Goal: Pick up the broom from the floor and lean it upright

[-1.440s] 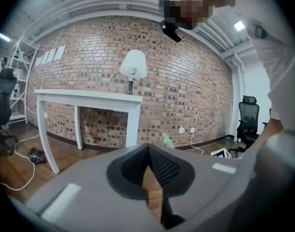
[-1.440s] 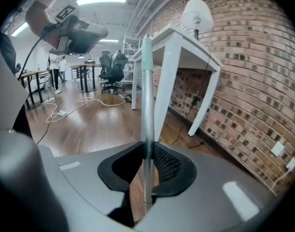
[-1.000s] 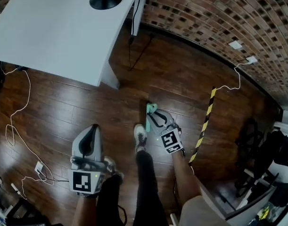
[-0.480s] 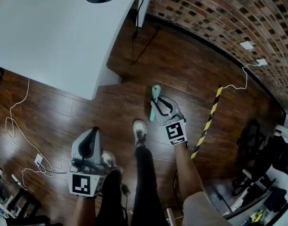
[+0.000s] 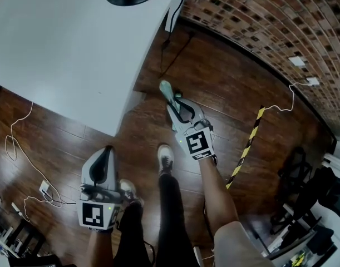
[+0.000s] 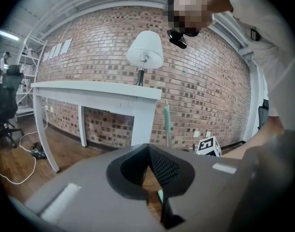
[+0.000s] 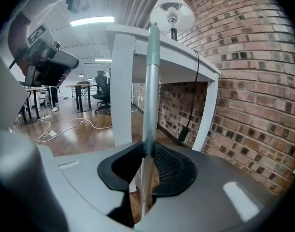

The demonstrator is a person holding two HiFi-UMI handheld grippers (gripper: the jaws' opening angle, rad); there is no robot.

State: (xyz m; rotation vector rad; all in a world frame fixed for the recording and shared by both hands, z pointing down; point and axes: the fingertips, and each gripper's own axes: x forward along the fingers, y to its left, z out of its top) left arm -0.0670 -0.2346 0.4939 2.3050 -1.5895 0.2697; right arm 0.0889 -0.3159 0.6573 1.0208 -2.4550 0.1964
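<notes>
Dark wooden floor [image 5: 64,143] is lying beside a white counter [image 5: 58,38] in the head view; the right tongs [image 5: 176,101] are pinching the broom [image 5: 165,88] near the counter's corner. In the left gripper view, the left tongs [image 6: 148,150] are pressing together, empty. In the right gripper view, the handle [image 7: 150,81] is standing upright.

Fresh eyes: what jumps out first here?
The right gripper clamps a silver broom handle with a mint-green tip, held upright beside the white table. A yellow-and-black striped bar stands out on the dark wood floor, towards the red-brick wall.
</notes>
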